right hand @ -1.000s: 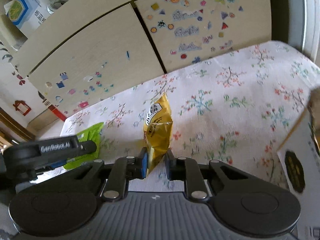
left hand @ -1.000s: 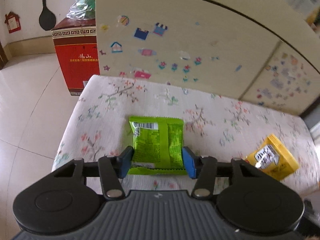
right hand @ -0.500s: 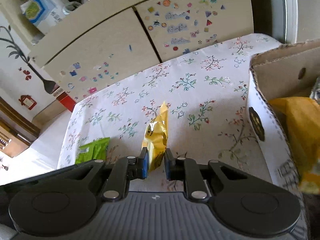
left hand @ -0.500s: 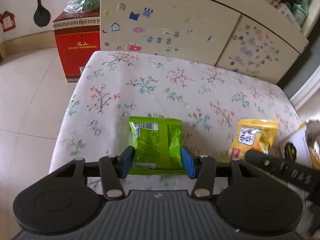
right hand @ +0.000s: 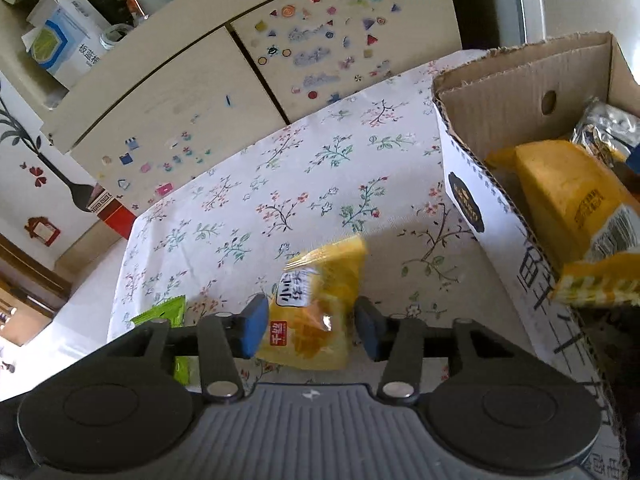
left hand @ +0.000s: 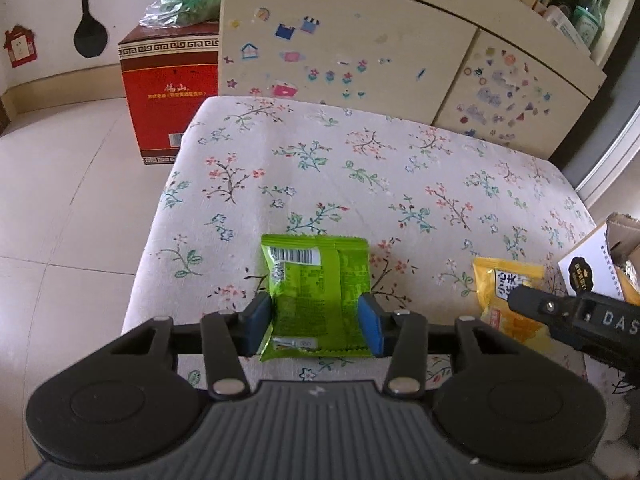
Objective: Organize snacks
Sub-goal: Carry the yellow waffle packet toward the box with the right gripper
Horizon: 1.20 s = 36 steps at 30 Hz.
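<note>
Green snack packet [left hand: 316,296]: glossy plastic film, crimped seams; yellow snack packet [right hand: 316,316]: shiny crinkled film; table cover [left hand: 360,184]: matt woven cloth, floral print; box [right hand: 516,76], right: rough brown corrugated cardboard inside, smooth white printed outside; far cabinet [left hand: 360,48]: matt cream laminate; floor [left hand: 60,200], left: smooth glossy tile.

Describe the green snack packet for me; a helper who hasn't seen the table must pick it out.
On the floral tablecloth, look toward the near left edge, away from the cardboard box. The green snack packet sits between the left gripper pads. Unlike the yellow packet nearby, it is bright green with a white barcode strip.
</note>
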### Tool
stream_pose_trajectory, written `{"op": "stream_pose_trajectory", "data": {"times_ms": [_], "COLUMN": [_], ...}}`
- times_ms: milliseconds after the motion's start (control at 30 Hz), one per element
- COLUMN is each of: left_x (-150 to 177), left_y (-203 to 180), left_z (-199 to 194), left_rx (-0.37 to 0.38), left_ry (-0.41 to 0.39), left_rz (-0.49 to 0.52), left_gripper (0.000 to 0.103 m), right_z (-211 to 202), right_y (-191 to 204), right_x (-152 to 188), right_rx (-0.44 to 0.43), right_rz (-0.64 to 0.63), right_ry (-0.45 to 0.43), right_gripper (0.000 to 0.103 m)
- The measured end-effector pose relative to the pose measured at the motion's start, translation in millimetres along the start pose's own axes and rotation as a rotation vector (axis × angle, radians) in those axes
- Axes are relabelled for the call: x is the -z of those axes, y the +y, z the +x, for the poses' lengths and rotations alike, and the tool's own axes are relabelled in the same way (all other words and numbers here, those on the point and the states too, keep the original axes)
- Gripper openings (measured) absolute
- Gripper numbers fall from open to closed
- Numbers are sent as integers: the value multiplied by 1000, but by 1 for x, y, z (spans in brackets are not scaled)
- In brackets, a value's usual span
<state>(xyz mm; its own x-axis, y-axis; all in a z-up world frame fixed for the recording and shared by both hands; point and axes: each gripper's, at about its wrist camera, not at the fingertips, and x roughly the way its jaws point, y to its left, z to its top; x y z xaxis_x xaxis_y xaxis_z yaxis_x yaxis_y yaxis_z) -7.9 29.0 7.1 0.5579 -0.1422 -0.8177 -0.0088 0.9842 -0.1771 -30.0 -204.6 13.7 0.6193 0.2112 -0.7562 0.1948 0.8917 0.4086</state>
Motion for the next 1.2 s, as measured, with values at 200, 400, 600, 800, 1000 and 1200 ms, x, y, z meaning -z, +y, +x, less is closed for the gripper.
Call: {"op": "stream_pose_trajectory", "data": {"times_ms": [200,400,600,800,1000,1200], "left_x": [0,4,5,8,11,16], "left_y": [-9,-24,-28,-29,-35,-39], "left_z": [8,18,19,12,-9,-29], "left_rx": [-3,-44,-55,-34,1,17], "left_ry": [-21,-32,-62,-66,-96,-128], "left_rz": [48,167,209,211,212,206], "left_gripper": [53,69,53,50,50,50], "right_z": [14,20,19,10,-13,-40], "right_y": [17,31,27,25,31,28], "right_x": [6,10,8,8,7,9], "right_rx": [64,125,121,96,75,51], "right_rz": [-99,-228,-222,-191,-228,-228], "right_ry": [-6,-23,-28,-11,-40,-69], "right_gripper": [61,62,57,52,51,51]}}
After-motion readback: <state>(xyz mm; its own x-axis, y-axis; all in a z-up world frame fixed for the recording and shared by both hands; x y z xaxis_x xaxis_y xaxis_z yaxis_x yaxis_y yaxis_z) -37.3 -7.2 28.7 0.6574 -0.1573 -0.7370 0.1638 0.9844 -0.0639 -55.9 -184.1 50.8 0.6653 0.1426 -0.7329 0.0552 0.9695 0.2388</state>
